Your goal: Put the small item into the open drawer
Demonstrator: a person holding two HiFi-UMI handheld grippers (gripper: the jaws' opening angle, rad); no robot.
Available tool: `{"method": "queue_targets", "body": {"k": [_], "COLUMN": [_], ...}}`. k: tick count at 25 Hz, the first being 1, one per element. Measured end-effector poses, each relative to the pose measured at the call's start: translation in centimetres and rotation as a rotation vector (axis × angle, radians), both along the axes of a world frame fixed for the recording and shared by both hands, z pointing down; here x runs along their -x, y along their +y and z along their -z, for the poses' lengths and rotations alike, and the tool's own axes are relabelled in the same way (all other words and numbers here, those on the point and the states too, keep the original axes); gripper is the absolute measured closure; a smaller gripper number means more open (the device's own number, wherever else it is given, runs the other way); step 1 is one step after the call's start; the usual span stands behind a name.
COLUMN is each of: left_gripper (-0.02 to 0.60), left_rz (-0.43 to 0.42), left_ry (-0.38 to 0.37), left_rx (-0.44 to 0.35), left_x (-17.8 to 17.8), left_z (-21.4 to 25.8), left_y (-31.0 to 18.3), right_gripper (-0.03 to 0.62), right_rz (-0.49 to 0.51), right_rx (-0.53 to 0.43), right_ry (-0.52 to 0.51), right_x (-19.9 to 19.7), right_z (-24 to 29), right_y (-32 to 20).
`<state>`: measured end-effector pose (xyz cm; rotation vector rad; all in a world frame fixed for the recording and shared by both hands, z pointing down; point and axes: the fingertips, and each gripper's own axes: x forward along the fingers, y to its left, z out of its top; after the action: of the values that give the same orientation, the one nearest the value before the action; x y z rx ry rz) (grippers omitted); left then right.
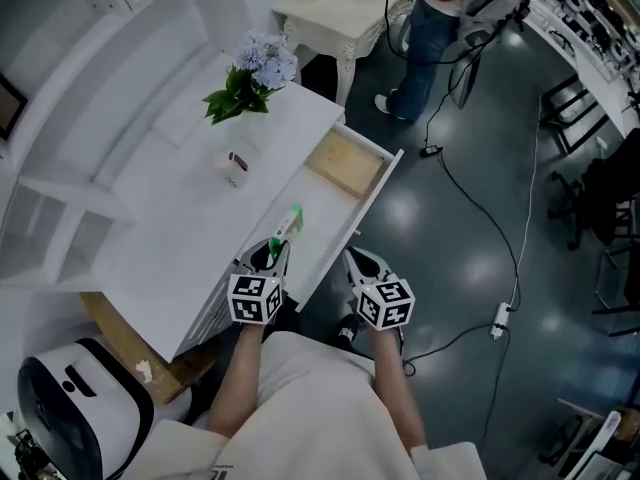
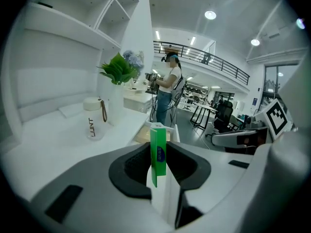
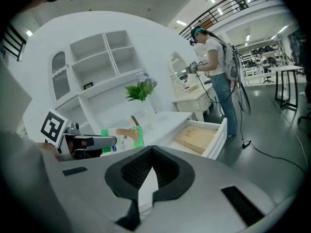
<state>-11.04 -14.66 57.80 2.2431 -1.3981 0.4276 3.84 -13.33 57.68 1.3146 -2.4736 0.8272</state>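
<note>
I have the small green-and-white box point(image 1: 290, 220) clamped in my left gripper point(image 1: 272, 255), over the near end of the open drawer point(image 1: 378, 196) at the front edge of the counter point(image 1: 190, 238); my right gripper point(image 1: 362, 266) is clenched on nothing, just outside the drawer front

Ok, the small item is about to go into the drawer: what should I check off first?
1. green box clamped in the left gripper: ok.
2. drawer pulled open: ok.
3. Room inside the drawer: ok, the visible bottom looks bare.
4. Box fully over the opening: cannot tell; the head view puts it near the drawer's desk-side edge.
5. right gripper empty, jaws together, outside the drawer front: ok.
6. bottle on the desk, clear of the path: ok.
</note>
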Motion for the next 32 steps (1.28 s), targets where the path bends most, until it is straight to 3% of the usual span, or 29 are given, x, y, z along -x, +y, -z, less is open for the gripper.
{"method": "queue_targets", "body": {"k": [12,32], "left_gripper": [0.479,0.477], "left_rz": [-0.152,-0.277], "left_ry": [0.027,0.045], "left_rx": [0.129,0.374], "left_x": [-1.4,-4.4], "left_z": [-6.2,-17.0], "left_y": [-2.9,-4.4], "right_gripper": [0.569,0.569], "right_rz": [-0.045,-0.077], "right_rx": [0.085,0.157], "right_ry": [0.079,0.187], "right_x": [1.9,3.1], "right_z": [-3.5,-5.7], "right_y": [-0.4,-4.1]}}
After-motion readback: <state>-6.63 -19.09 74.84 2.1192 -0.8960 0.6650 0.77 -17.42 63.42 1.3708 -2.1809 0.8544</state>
